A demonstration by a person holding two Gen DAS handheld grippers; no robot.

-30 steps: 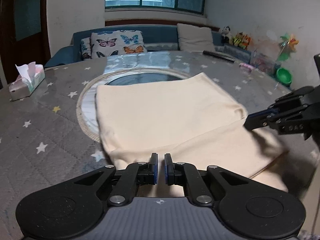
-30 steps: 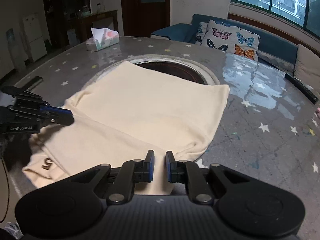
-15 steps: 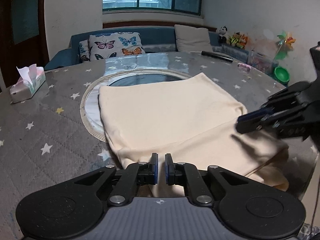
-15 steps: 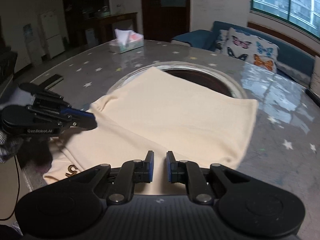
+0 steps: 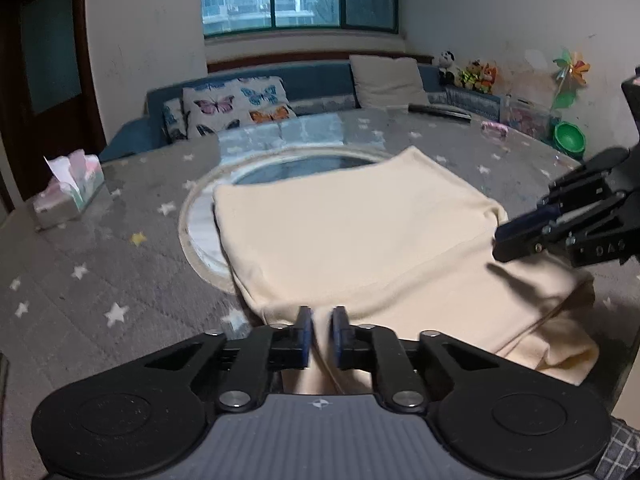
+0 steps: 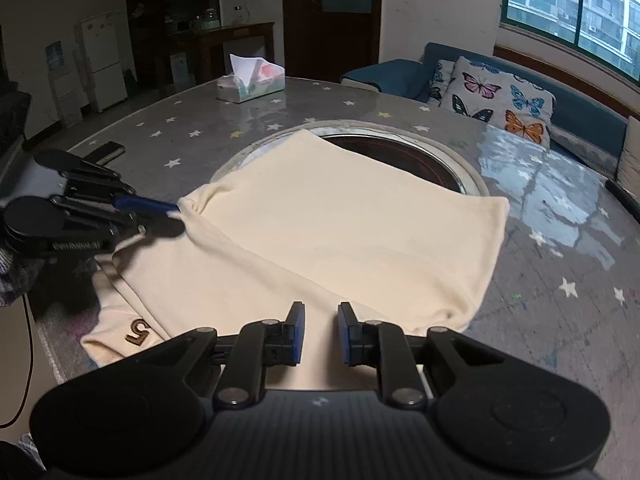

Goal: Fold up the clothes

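A cream garment (image 5: 360,240) lies partly folded on the round grey star-patterned table (image 5: 100,280), its upper layer folded over the lower one; it also shows in the right wrist view (image 6: 340,232). A brown "5" mark (image 6: 138,330) sits on its near corner. My left gripper (image 5: 319,330) is shut on a pinched fold of the garment's left edge, seen from the side in the right wrist view (image 6: 176,208). My right gripper (image 6: 320,332) stands slightly open above the garment's near edge, with no cloth between its pads; it shows in the left wrist view (image 5: 504,240).
A tissue box (image 5: 68,192) stands at the table's far left, also seen in the right wrist view (image 6: 250,82). A dark round inset (image 6: 400,156) lies at the table centre. A phone (image 6: 106,150) lies near the left edge. A sofa with butterfly cushions (image 5: 236,106) is behind.
My left gripper has taken a fold of the garment's edge between its pads and bunched it. My right gripper's jaws have opened a little. Both views have shifted slightly over the table.
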